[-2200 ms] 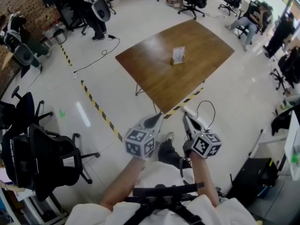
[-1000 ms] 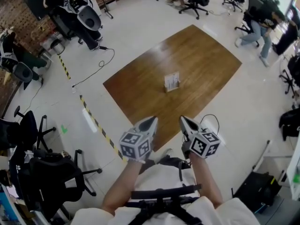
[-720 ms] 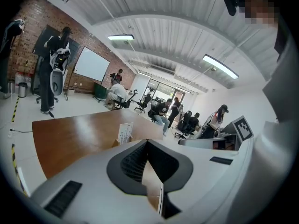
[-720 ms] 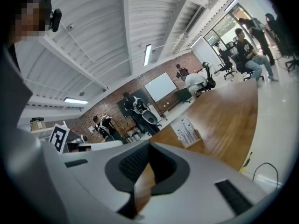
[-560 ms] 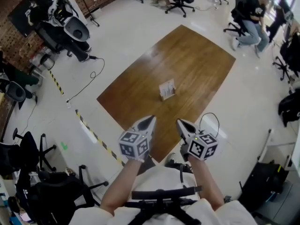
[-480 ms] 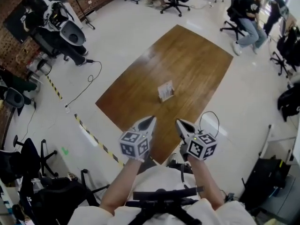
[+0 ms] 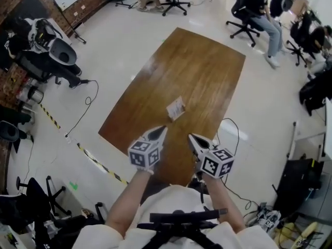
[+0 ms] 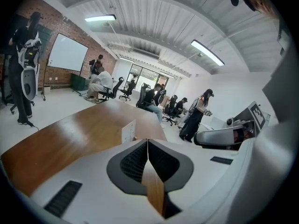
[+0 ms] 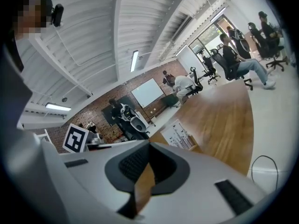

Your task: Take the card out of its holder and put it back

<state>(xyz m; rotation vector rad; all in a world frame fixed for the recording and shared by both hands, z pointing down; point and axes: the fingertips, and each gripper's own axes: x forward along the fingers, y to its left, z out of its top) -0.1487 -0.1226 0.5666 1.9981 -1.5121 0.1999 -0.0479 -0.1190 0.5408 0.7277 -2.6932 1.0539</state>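
A white printed card (image 7: 176,107) stands upright in a small wooden holder (image 7: 177,113) near the middle of the brown table (image 7: 197,61). It shows too as the card (image 8: 128,131) and the card (image 9: 181,133) in the gripper views. My left gripper (image 7: 162,129) hovers over the table's near end, short of the card, jaws shut with nothing between them. My right gripper (image 7: 190,138) is beside it, also shut and empty. Both point toward the card.
Office chairs (image 7: 46,48) and seated people (image 7: 259,4) ring the table. A black cable (image 7: 231,126) lies on the floor at its right edge. Yellow-black tape (image 7: 98,162) runs across the floor on the left. A whiteboard (image 8: 67,53) hangs on the brick wall.
The table and card have come closer and slid down in the head view as I walked forward. Both grippers stay shut and held in front of me, side by side.
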